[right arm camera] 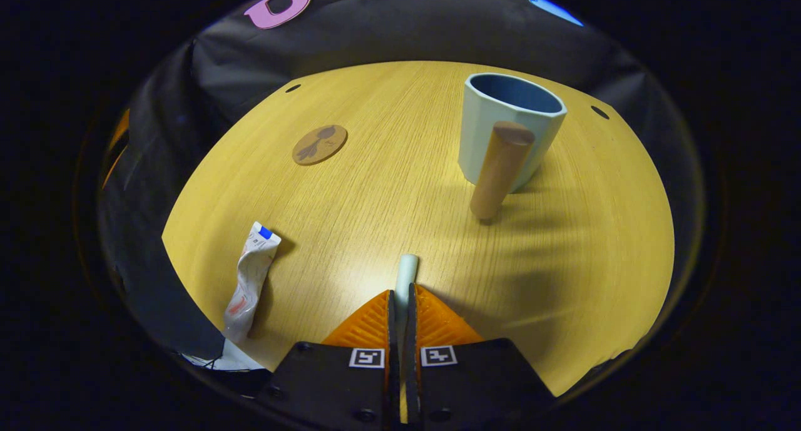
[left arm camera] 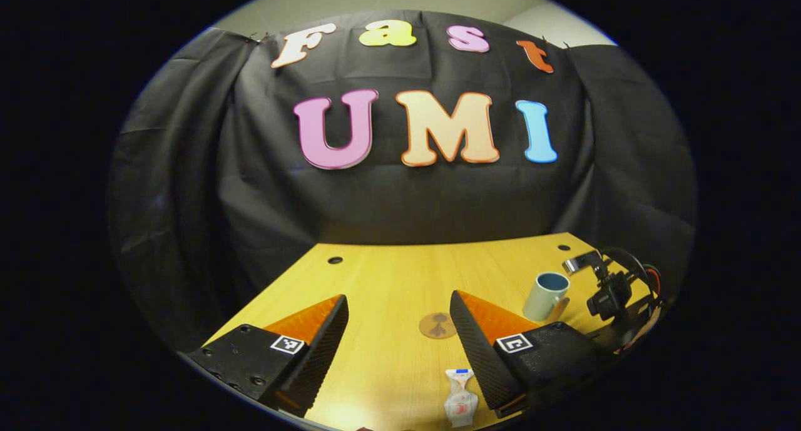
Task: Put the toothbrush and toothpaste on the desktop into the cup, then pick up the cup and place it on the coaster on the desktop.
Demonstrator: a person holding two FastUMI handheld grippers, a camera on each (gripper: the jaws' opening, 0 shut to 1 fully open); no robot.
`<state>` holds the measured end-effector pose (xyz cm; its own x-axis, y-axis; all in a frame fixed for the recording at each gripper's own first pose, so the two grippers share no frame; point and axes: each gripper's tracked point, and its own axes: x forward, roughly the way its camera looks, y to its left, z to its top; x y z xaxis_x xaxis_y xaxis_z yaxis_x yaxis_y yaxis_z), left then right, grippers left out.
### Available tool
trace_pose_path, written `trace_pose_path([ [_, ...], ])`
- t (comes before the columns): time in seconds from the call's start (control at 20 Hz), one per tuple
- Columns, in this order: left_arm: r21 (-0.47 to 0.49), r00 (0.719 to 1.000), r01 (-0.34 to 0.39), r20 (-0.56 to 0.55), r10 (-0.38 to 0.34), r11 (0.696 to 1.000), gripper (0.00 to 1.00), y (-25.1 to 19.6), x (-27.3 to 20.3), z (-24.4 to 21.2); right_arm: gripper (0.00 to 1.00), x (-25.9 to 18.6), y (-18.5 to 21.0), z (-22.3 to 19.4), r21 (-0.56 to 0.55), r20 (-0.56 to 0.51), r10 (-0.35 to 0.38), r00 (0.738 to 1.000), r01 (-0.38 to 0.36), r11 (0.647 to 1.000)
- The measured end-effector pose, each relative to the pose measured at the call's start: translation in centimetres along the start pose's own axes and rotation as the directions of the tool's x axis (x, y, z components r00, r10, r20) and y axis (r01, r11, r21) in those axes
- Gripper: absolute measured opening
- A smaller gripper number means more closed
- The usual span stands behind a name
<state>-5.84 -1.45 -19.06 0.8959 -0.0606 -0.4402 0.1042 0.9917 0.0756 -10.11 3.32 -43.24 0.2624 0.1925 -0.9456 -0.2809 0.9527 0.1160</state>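
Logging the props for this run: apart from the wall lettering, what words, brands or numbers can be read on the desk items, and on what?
Nothing can be quoted.
Toothpaste tube: printing present, too blurred to read.
Square markers on the left gripper and right gripper: coded patterns, no letters.
Coaster: a dark figure, no words.
Cup: no text visible.
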Motion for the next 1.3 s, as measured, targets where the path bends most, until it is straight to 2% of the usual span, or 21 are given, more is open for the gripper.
trace_pose_path([
  [0.05, 0.001, 0.999, 0.02, -0.028, -0.02, 1.0, 0.95, -0.6, 0.4, -1.2, 0.04, 0.0, 0.1, 0.0, -0.01, 0.009, -0.004, 1.0, 0.004, 1.0],
  [0.1, 0.0, 0.997, 0.04, -0.063, -0.04, 0.999, 0.95, -1.3, 0.6, -2.3, 0.07, 0.0, 0.0, 0.1, -0.014, 0.015, -0.006, 1.0, 0.006, 1.0],
  [0.35, 0.063, 0.979, 0.119, -0.172, -0.106, 0.991, 0.95, -4.0, 1.3, -6.7, 0.07, 0.0, 0.1, 0.0, -0.005, 0.028, 0.004, 1.0, -0.004, 1.0],
  [0.6, 0.078, 0.933, 0.181, -0.329, -0.146, 0.98, 0.98, -6.0, 1.3, -12.3, 0.07, 0.0, 0.1, 0.1, -0.02, 0.044, 0.001, 0.999, 0.0, 1.0],
  [0.7, 0.082, 0.917, 0.194, -0.369, -0.151, 0.978, 0.96, -6.6, 1.3, -13.8, 0.07, 0.0, 0.1, 0.0, -0.018, 0.048, 0.002, 0.999, -0.001, 1.0],
  [0.85, 0.057, 0.882, 0.212, -0.441, -0.166, 0.976, 0.96, -7.2, 1.1, -16.3, 0.07, 0.0, 0.1, 0.0, -0.016, 0.057, 0.002, 0.998, -0.001, 1.0],
  [1.15, 0.014, 0.818, 0.221, -0.547, -0.177, 0.975, 0.96, -8.0, 1.1, -20.0, 0.07, 0.0, 0.1, 0.0, -0.021, 0.074, -0.003, 0.997, 0.004, 1.0],
  [1.3, -0.004, 0.801, 0.208, -0.573, -0.173, 0.978, 0.89, -8.1, 1.3, -20.8, 0.07, -0.1, 0.1, 0.0, -0.02, 0.082, -0.003, 0.997, 0.004, 1.0],
])
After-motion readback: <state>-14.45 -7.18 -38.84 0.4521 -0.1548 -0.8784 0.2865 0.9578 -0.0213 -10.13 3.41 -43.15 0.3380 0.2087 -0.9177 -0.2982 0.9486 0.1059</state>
